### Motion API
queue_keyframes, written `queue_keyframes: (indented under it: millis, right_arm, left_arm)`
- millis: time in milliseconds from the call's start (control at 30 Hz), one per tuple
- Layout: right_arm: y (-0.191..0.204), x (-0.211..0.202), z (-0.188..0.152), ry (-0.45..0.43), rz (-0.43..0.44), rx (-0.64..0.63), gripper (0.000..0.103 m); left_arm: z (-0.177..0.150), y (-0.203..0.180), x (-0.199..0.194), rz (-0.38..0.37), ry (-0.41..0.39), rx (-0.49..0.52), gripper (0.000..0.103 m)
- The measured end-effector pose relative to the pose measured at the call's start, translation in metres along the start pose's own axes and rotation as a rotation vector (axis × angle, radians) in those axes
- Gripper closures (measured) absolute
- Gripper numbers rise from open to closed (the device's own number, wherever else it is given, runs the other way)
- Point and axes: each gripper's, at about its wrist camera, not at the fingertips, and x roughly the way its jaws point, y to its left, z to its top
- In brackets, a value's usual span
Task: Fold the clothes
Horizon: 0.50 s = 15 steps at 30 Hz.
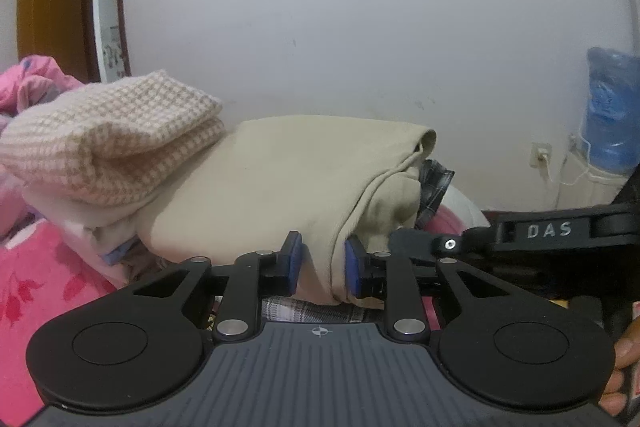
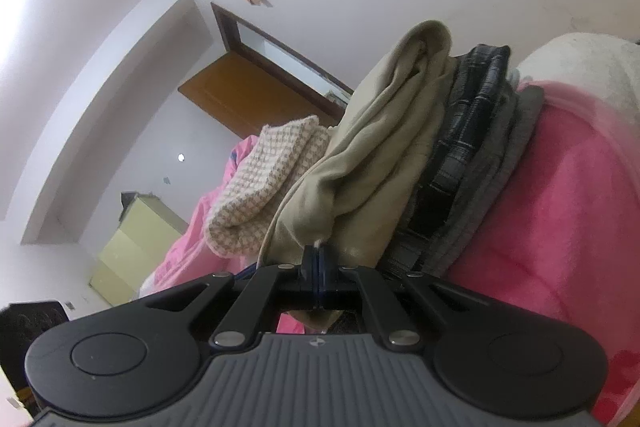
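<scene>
A folded beige garment (image 1: 280, 179) lies on top of a stack of clothes on the pink bed cover. My left gripper (image 1: 322, 263) stands open at the garment's near edge, with a fold of the beige cloth between its blue pads (image 1: 294, 255). In the right wrist view my right gripper (image 2: 319, 259) is shut on the edge of the same beige garment (image 2: 380, 147); cloth hangs below its fingers. The right gripper (image 1: 400, 237) also shows in the left wrist view, reaching in from the right at the garment's side.
A folded beige-and-white checked knit (image 1: 108, 143) (image 2: 264, 187) rests on the stack's left part. Under the beige garment lie a dark plaid piece (image 2: 468, 147) and grey clothes (image 2: 504, 163). Pink bed cover (image 2: 560, 207) all round. A blue water bottle (image 1: 612, 111) stands by the wall.
</scene>
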Motion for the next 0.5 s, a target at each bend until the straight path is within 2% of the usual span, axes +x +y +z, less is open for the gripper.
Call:
queue_keyframes:
  millis: [133,400,500]
  right_arm:
    - [0.004,-0.005,0.003,-0.014,0.004,-0.028,0.102]
    - [0.003,-0.007,0.002,-0.014,-0.018,-0.07,0.102]
    - [0.007,-0.004,0.001,-0.004,-0.042,-0.106,0.102]
  left_arm:
    - [0.002,-0.01,0.005,0.032,-0.011,0.049,0.079]
    - [0.009,-0.012,0.013,0.063,-0.027,0.045,0.078]
    - [0.008,-0.019,0.018,0.085,-0.032,0.086,0.078]
